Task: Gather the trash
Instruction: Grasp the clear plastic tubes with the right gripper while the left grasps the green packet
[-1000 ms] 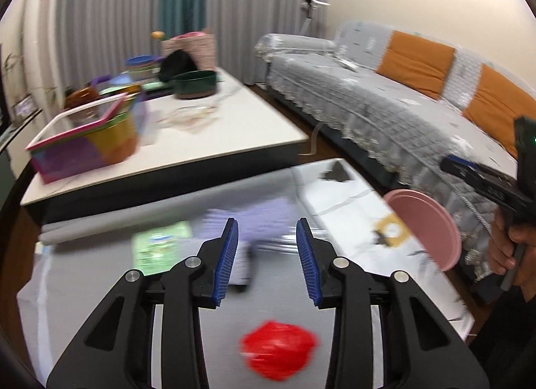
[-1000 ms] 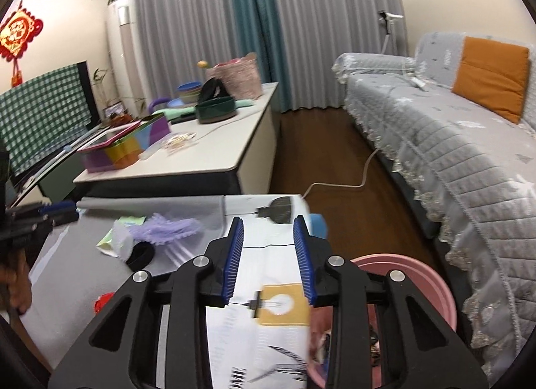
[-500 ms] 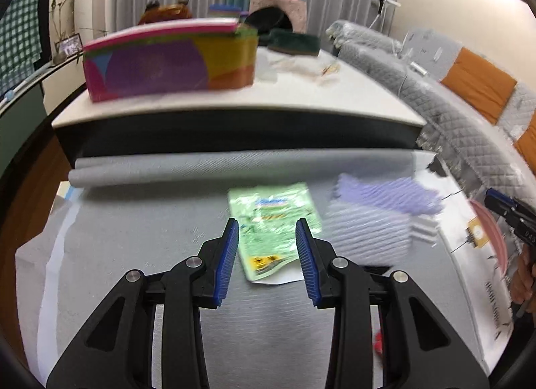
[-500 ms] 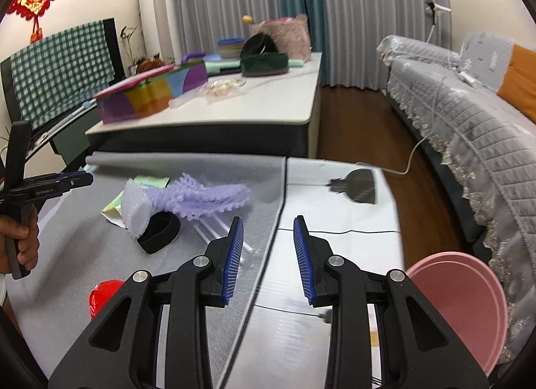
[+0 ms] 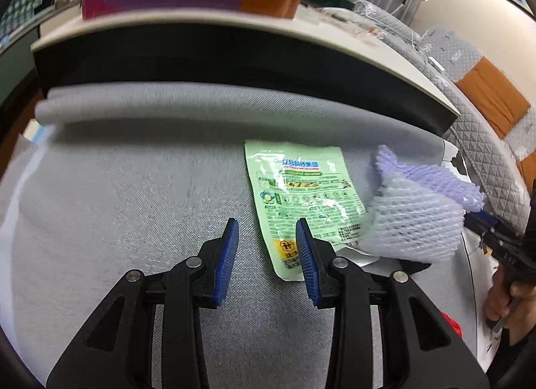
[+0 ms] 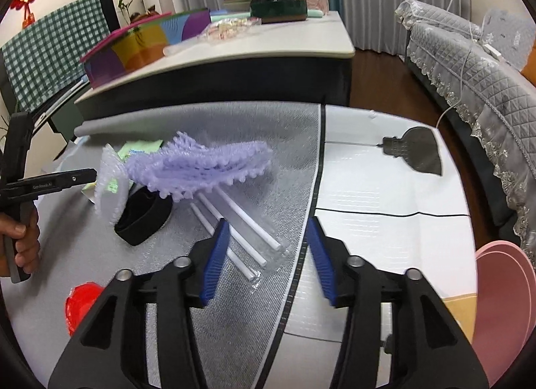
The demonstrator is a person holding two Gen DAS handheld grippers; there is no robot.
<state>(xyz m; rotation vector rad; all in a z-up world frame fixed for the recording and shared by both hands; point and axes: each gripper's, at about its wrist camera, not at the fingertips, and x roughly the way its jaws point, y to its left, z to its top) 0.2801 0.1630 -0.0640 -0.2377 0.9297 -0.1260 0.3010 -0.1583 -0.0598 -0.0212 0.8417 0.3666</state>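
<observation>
Trash lies on a grey mat (image 5: 134, 195). A green snack wrapper (image 5: 301, 195) lies flat just ahead and right of my open, empty left gripper (image 5: 266, 248). A purple foam net (image 5: 428, 181) and a white foam net (image 5: 412, 221) lie to its right; both show in the right wrist view, purple (image 6: 201, 164) and white (image 6: 110, 184). A black band (image 6: 144, 218), white straws in clear wrap (image 6: 241, 228) and a red scrap (image 6: 82, 305) lie near my open, empty right gripper (image 6: 268, 255), which hovers above the straws. A pink bin (image 6: 502, 302) stands at the right.
A low white table (image 6: 268, 47) with a colourful box (image 6: 140, 44) and other items stands behind the mat. A grey covered sofa (image 6: 475, 81) runs along the right. A white printed sheet (image 6: 385, 195) lies right of the mat, on a dark wood floor.
My left gripper has swung left and dropped low toward the green wrapper. My right gripper has turned from the pink bin toward the mat and come down over the straws.
</observation>
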